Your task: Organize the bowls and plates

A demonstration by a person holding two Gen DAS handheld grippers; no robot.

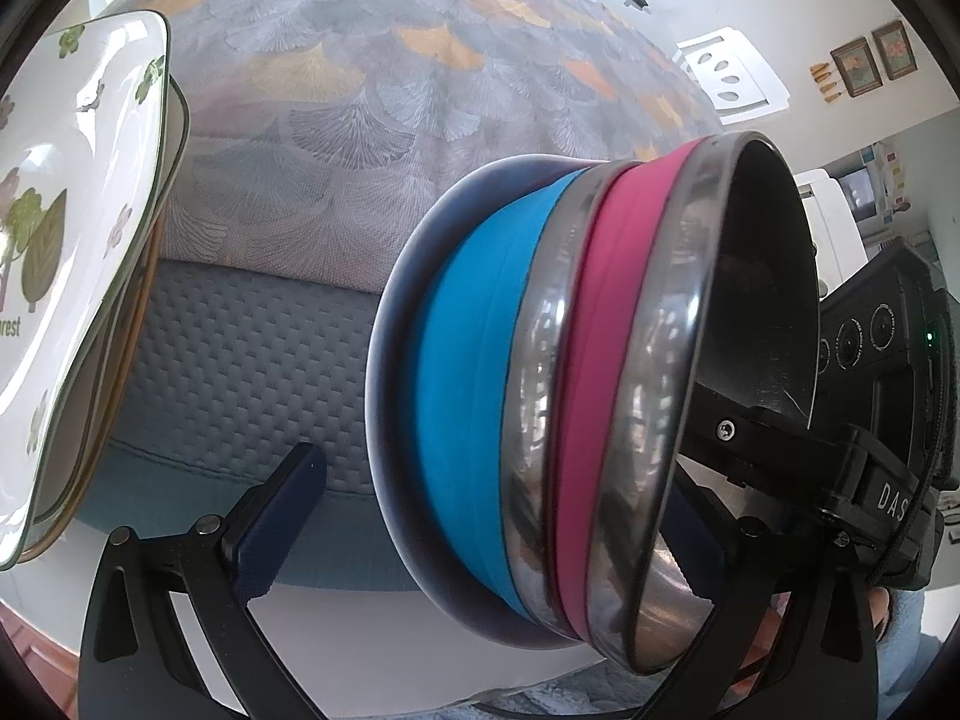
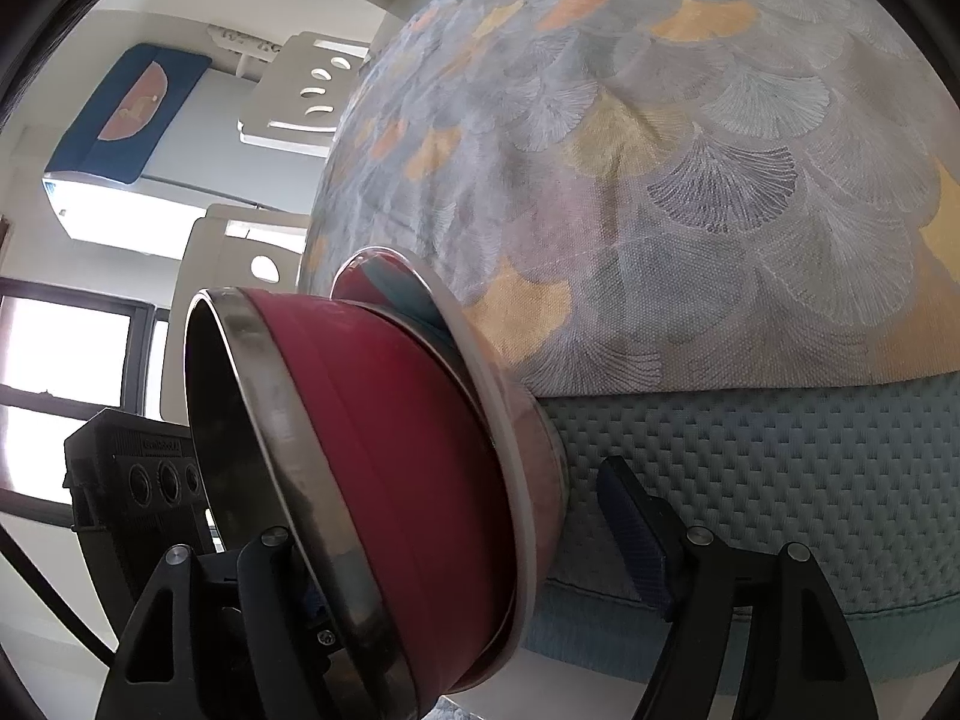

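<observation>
A nested stack of bowls stands on the table: a pink steel-rimmed bowl (image 1: 606, 360) on top, a blue steel-rimmed bowl (image 1: 474, 372) under it, and a dark-rimmed bowl (image 1: 390, 360) at the bottom. My left gripper (image 1: 480, 498) is open around the stack, its left finger (image 1: 282, 510) beside it. In the right wrist view the pink bowl (image 2: 396, 468) sits in a pale bowl (image 2: 516, 468). My right gripper (image 2: 456, 552) is open and straddles the stack. Stacked square leaf-pattern plates (image 1: 78, 228) stand at the left.
The table has a ginkgo-pattern cloth (image 2: 690, 180) over a quilted teal cover (image 2: 780, 480). White chairs (image 2: 306, 90) stand beyond the table. The other gripper's black body (image 1: 882, 348) is close behind the bowls.
</observation>
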